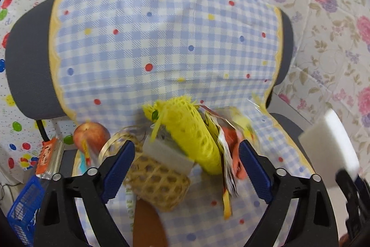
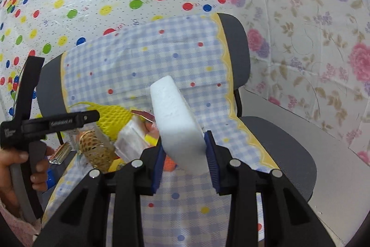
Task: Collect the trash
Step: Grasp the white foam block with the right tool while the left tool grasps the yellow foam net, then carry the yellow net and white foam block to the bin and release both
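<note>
Checked chair cover littered; right gripper clamped on foam block, left gripper spread, empty. Next: carry to bin, unseen.

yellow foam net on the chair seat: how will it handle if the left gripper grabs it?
The yellow foam net is open mesh with frayed strands, so it will probably squash between the pads rather than resist. It looks very light. It leans on wrappers and a white foam block, so lifting it may drag or topple those. The left gripper stands open around the pile.
</note>
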A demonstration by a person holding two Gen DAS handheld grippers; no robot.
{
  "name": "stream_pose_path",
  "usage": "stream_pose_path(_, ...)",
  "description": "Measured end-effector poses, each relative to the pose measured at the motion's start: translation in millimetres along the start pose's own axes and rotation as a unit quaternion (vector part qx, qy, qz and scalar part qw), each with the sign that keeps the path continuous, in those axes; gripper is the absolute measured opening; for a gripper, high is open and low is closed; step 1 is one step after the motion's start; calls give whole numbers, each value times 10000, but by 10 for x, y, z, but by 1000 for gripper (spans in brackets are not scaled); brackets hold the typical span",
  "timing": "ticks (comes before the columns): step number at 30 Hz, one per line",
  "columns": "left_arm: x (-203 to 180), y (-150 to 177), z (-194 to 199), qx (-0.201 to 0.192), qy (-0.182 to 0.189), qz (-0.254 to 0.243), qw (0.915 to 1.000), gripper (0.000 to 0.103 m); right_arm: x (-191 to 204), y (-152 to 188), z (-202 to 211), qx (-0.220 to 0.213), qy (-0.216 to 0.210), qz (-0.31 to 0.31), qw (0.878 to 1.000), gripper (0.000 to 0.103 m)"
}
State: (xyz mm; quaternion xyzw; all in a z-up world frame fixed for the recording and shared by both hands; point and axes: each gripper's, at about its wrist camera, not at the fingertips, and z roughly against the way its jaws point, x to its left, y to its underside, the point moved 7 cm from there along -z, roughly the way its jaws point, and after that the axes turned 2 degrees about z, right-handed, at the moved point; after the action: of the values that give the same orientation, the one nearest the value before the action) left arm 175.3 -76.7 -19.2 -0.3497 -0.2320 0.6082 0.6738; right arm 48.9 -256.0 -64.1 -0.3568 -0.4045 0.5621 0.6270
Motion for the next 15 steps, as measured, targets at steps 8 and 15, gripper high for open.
stream_pose_path(8, 63, -68, -416, 360, -35, 157, 9992, 31, -62, 66, -174, 148, -79, -11, 9999, 33)
stream_pose_path(15, 11, -544, 427, -1154, 244, -150, 9929, 8, -60, -9, -93, 2, -227, -159, 9996, 33)
